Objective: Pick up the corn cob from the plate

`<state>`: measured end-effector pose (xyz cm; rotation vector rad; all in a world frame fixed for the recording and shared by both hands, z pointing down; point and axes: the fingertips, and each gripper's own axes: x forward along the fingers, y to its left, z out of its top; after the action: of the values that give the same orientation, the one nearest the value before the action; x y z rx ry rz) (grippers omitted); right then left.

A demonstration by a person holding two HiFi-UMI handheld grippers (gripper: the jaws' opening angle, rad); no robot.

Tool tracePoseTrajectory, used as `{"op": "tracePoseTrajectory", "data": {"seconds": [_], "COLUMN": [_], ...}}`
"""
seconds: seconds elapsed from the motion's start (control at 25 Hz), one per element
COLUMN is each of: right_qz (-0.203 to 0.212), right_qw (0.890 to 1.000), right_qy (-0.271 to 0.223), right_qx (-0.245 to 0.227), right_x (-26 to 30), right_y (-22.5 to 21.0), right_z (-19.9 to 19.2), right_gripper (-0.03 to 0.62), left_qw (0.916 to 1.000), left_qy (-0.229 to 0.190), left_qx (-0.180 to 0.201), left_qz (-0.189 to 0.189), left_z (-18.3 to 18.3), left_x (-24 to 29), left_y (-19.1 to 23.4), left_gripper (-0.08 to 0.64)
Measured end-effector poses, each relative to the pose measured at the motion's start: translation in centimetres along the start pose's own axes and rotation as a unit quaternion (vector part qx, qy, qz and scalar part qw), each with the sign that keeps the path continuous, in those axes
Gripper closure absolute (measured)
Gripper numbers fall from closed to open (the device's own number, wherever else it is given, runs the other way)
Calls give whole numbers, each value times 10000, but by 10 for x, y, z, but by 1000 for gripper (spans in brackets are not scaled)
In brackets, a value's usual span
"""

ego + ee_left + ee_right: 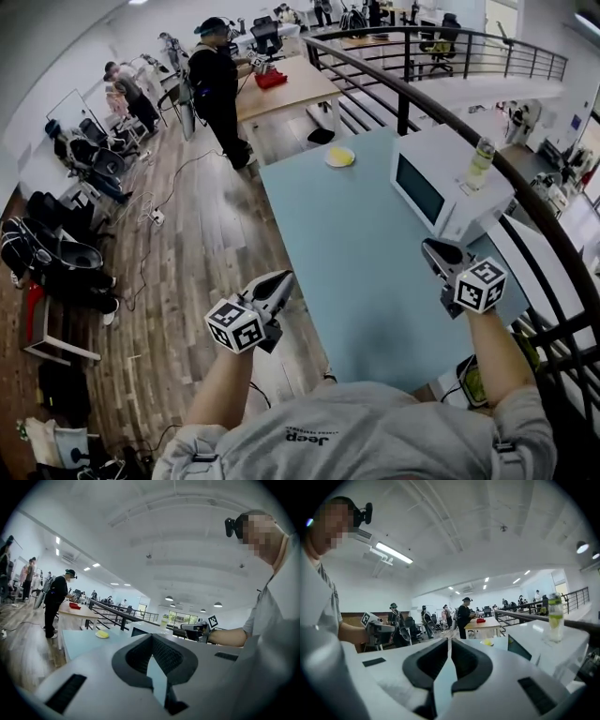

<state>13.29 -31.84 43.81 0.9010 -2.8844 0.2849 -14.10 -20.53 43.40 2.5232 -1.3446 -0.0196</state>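
Note:
The yellow corn cob (341, 156) lies on a small white plate (329, 161) at the far end of the light blue table (356, 272). It also shows small in the left gripper view as the corn cob (102, 633) and in the right gripper view as the corn cob (488, 642). Both grippers are held near the table's front end, far short of the plate. My left gripper (277, 284) (152, 635) sits at the table's left edge, jaws shut and empty. My right gripper (437, 253) (450, 640) is beside the microwave, jaws shut with nothing in them.
A white microwave (441, 183) stands on the table's right side with a clear bottle (479, 164) on top. A dark railing (525, 202) curves along the right. Beyond the plate a person (217, 89) stands at a wooden table (281, 84). Bags and chairs line the wooden floor on the left.

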Motion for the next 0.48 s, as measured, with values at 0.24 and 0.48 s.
{"op": "tracePoseTrajectory", "data": {"seconds": [0.24, 0.48], "right_qz": [-421, -666], "right_qw": [9964, 9929], "right_qy": [273, 657], "right_qx": [-678, -741], "right_x": [191, 359], "right_y": [-97, -215], "right_z": [49, 72], "right_gripper": [489, 429], "left_qw": [9986, 9995], "left_qy": [-468, -290], "left_qx": [172, 61], "left_qz": [-187, 121], "left_z": [39, 26], "left_x": [120, 250], "left_y": [161, 292], "left_gripper": [541, 541]}}
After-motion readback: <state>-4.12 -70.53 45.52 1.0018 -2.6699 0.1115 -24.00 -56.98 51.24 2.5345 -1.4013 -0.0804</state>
